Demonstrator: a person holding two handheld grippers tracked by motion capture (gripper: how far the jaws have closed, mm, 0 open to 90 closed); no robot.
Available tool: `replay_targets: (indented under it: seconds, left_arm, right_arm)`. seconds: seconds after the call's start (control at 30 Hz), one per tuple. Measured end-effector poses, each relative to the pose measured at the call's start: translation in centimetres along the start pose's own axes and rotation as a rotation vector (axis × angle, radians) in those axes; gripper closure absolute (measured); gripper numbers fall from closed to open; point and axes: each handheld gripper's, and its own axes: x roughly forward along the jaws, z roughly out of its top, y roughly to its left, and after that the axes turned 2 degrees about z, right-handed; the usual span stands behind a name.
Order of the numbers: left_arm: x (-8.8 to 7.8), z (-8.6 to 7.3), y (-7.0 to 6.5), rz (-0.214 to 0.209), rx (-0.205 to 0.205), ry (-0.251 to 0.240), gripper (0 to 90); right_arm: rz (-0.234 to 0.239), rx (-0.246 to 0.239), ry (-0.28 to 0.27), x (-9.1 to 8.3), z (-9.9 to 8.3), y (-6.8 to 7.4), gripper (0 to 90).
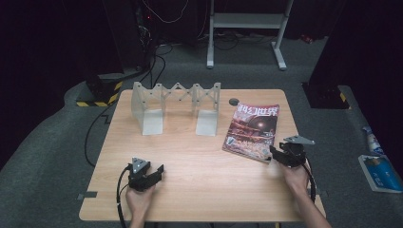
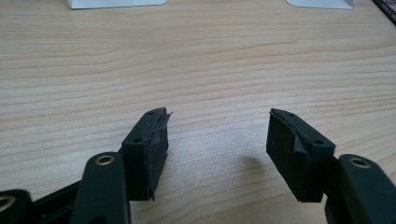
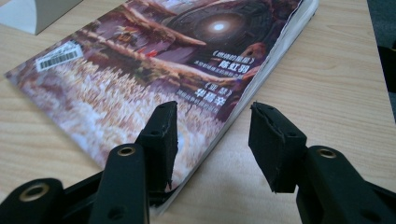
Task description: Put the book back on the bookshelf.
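Glossy, purple-covered paperback magazine (image 1: 253, 129) lies flat at two o'clock on the pale wooden table (image 1: 199, 171) — the right gripper (image 3: 212, 122), jaws spread, straddles its near corner, likely to grasp it; the left gripper (image 2: 217, 122) rests released at seven o'clock.

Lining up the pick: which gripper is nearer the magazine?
Right. The right gripper is open at the magazine's near corner; the left gripper sits open over bare table, well off to its side.

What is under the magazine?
The magazine lies flat on the wooden table, so the table is under it. Whatever might hide beneath its pages is covered. The right claw stands open at its near corner, one jaw over the cover.
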Motion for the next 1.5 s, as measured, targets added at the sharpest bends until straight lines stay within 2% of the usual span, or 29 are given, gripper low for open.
replay_targets:
  seconds: [0.27, 0.37, 0.47, 0.6, 0.87, 0.97, 1.1, 1.2, 1.33, 1.5]
  left_arm:
    - [0.0, 0.0, 0.0, 0.003, -0.001, -0.003, 38.8]
    - [0.0, 0.0, 0.0, 0.004, -0.001, -0.003, 38.8]
    - [0.0, 0.0, 0.0, 0.005, 0.000, -0.004, 38.7]
    - [0.0, 0.0, 0.0, 0.004, 0.002, -0.004, 38.7]
    - [0.1, 0.0, -0.1, 0.008, 0.006, -0.004, 38.5]
    - [0.1, -0.1, -0.2, 0.014, 0.016, -0.005, 38.3]
    - [0.1, -0.1, -0.2, 0.014, 0.015, -0.005, 38.2]
    - [0.1, -0.1, -0.2, 0.014, 0.016, -0.005, 38.1]
    - [0.1, -0.1, -0.2, 0.012, 0.014, -0.005, 37.9]
    - [0.1, 0.0, 0.0, -0.007, -0.003, -0.002, 38.5]
  right_arm:
    - [-0.027, 0.038, 0.005, 1.4, 0.9, -0.4, 49.9]
    - [-0.045, 0.055, -0.014, 2.1, 1.4, -0.5, 50.2]
    - [-0.057, 0.053, 0.008, 2.9, 1.6, -0.4, 49.8]
    - [-0.074, 0.080, 0.019, 3.7, 2.0, -0.5, 48.4]
    - [-0.079, 0.121, 0.034, 4.9, 1.9, -0.8, 47.8]
    - [-0.072, 0.143, 0.036, 5.3, 1.8, -0.9, 47.5]
    - [-0.058, 0.143, 0.041, 5.4, 1.7, -0.8, 47.3]
    - [-0.040, 0.164, 0.045, 5.7, 1.6, -0.8, 44.2]
    - [-0.029, 0.161, 0.045, 5.8, 1.4, -0.9, 43.7]
    - [-0.032, 0.124, 0.047, 5.9, 1.4, -0.9, 43.3]
